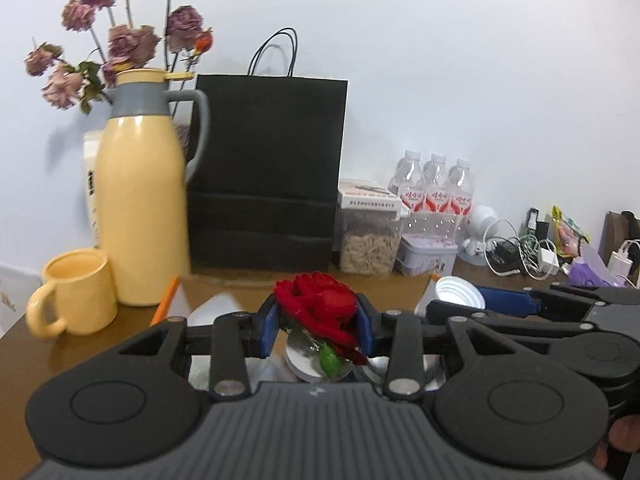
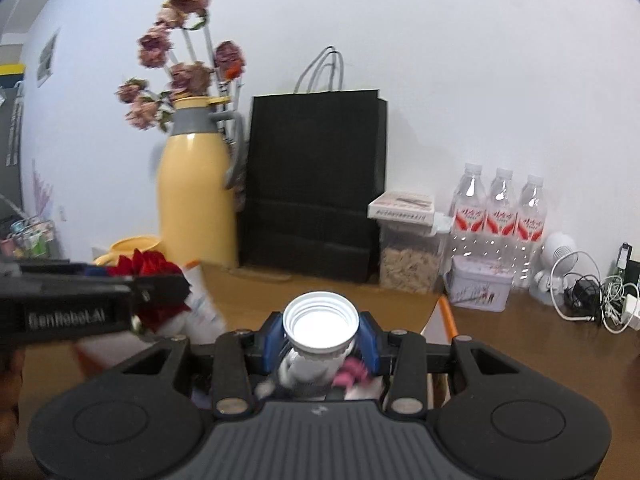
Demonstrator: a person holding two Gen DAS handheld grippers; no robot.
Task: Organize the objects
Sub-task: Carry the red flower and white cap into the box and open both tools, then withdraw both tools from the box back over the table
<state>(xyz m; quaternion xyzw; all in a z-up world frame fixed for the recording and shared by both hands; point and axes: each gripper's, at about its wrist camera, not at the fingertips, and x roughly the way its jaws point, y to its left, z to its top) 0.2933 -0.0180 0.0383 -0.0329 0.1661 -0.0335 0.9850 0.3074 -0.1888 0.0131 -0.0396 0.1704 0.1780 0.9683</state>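
Nearest our left camera, the left gripper [image 1: 316, 326] has its blue pads pressed on a red rose [image 1: 318, 306], whose head stands up between them over a round silvery base we cannot identify. Our right gripper [image 2: 320, 338] is clamped on a white bottle [image 2: 320, 320], open mouth facing up, with something pink below it that we cannot make out. Both things hang above the brown table [image 1: 24, 344], not yet set down, so we judge the organizing to be mid-way: two items are picked up, and their places are still to be found.

Counting what stands at the back: one yellow thermos jug [image 1: 140, 200], one yellow mug [image 1: 72, 292], one black paper bag [image 1: 264, 168], three water bottles [image 1: 436, 188], one clear food box [image 1: 370, 244], one small tin [image 1: 426, 256], one bunch of dried flowers [image 1: 120, 36], and a tangle of chargers and cables [image 1: 520, 252].
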